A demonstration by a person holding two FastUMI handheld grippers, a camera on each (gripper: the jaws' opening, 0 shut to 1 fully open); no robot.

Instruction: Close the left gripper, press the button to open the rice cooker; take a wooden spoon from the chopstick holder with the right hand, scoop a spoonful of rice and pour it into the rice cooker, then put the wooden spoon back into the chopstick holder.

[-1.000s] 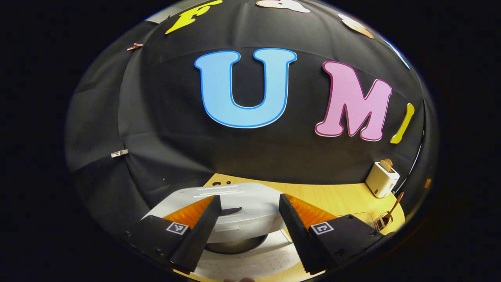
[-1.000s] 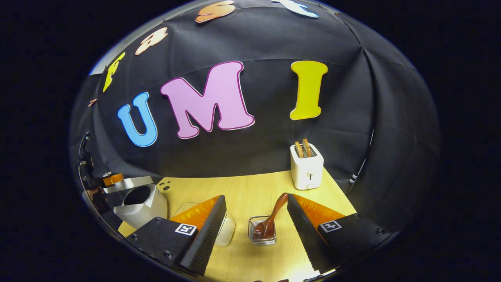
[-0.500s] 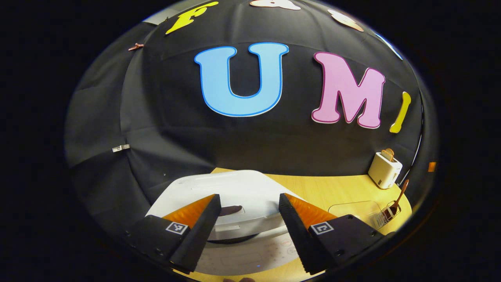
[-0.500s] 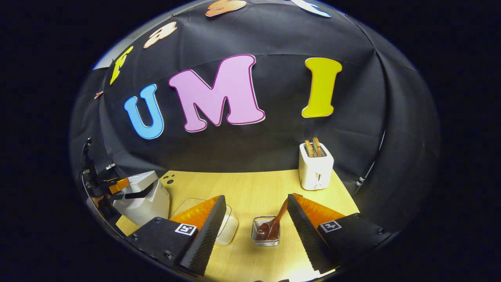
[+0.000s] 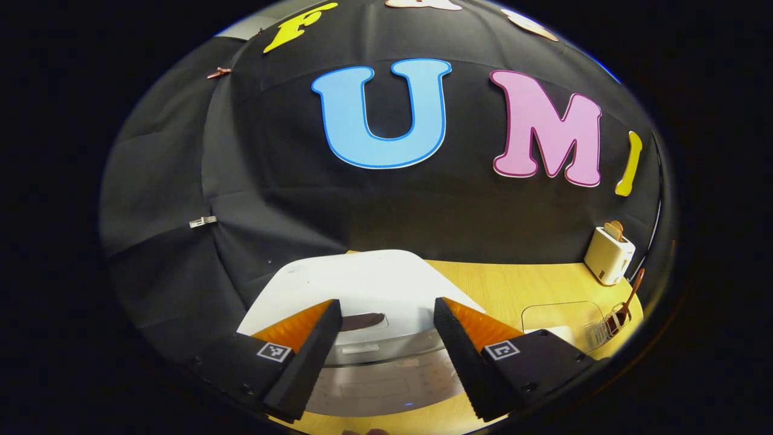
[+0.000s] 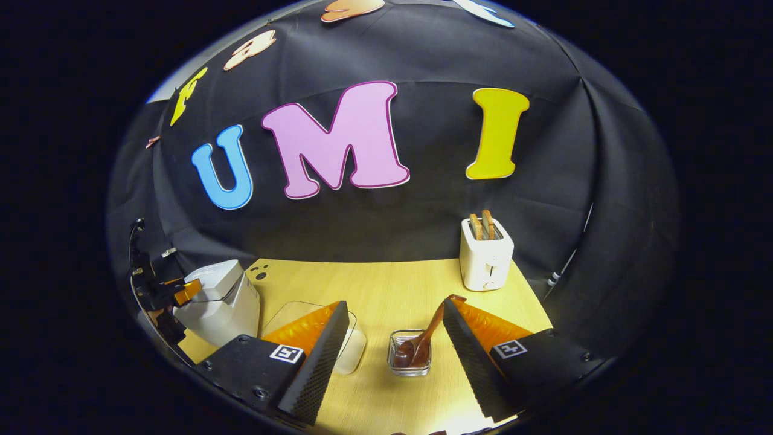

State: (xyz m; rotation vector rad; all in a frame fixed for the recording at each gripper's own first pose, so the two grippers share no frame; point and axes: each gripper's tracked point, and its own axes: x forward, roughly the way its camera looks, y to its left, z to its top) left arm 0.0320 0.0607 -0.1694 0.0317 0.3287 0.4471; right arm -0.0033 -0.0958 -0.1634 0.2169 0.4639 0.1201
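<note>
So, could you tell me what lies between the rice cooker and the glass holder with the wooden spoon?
In the right gripper view, a clear container sits on the table between the rice cooker and the glass holder.

White toaster stands at the far right of the wooden table, hard against the black cloth wall, two browned slices of toast poking upright out of its slots. Near the table's far left corner, a few small dark holes in the wood. Over in the left gripper view, that toaster sits small at the right edge, and a metal clip pins the cloth on the left.
</note>
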